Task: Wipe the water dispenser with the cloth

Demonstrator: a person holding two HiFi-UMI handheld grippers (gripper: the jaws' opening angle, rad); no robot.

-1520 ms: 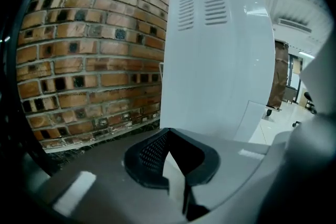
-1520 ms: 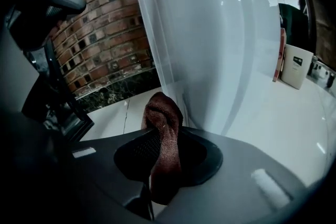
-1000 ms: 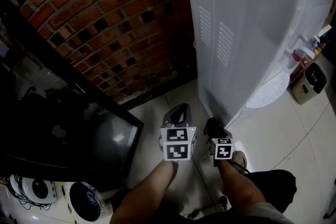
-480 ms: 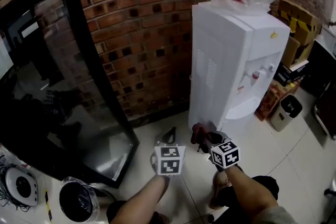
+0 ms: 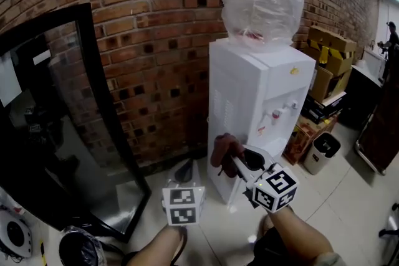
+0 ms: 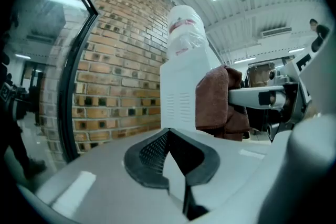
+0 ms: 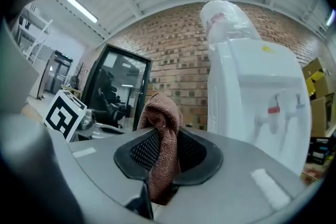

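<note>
Since earlier frame both grippers risen. Dispenser now centre frame. Right gripper clamps cloth (bunched) at lower centre, probably short of panel. Left gripper closed, empty. Spread cloth flat, wipe top downward.

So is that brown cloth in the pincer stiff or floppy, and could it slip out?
Probably floppy: the cloth folds and droops where the right gripper pinches it. Likely light, since one pinched fold carries the whole bunch. Its towelling surface looks grippy, so slipping seems unlikely.
</note>
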